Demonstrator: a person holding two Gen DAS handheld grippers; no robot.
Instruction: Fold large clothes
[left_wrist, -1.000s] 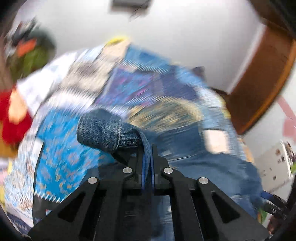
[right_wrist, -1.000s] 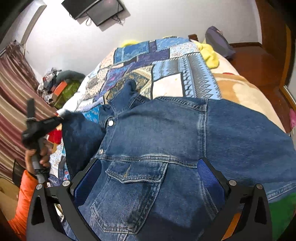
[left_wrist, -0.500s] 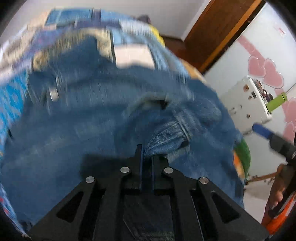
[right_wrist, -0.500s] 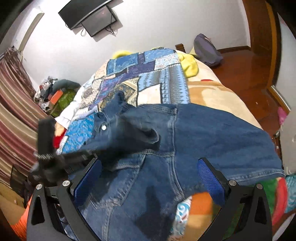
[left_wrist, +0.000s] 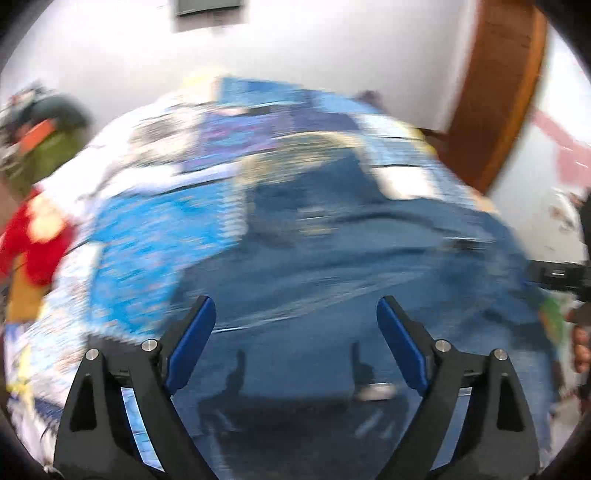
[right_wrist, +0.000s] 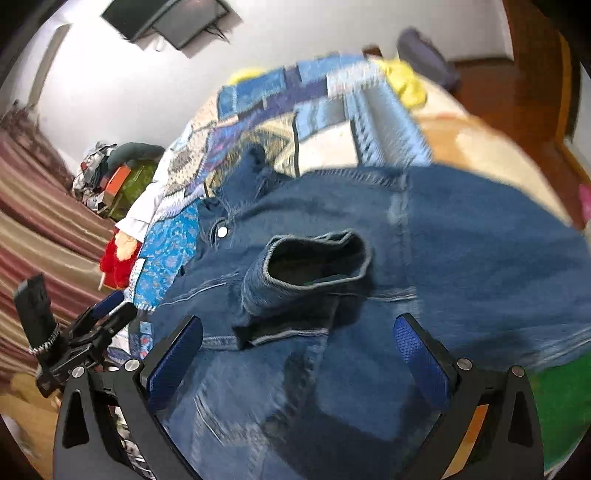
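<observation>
A blue denim jacket (right_wrist: 461, 236) lies spread on the patchwork bedspread (right_wrist: 332, 96). One sleeve (right_wrist: 306, 273) is folded across its front, the cuff opening facing me. My right gripper (right_wrist: 297, 350) hangs open above the jacket's lower front with nothing between its blue pads. My left gripper (left_wrist: 295, 332) is opening, jaws wide apart over the blurred jacket (left_wrist: 332, 280), nothing between them. It also shows at the left edge of the right wrist view as the left gripper (right_wrist: 107, 314), off the jacket beside the bed.
A red and yellow soft toy (right_wrist: 118, 254) and a green bag with clutter (right_wrist: 125, 177) lie left of the bed. A yellow cloth (right_wrist: 406, 85) and a dark bag (right_wrist: 424, 51) sit at the far end. A wooden door (left_wrist: 495, 92) stands right.
The left gripper carried the sleeve across the jacket's front, let it go and pulled back to the left with its jaws wide. The sleeve now rests folded on the jacket.
</observation>
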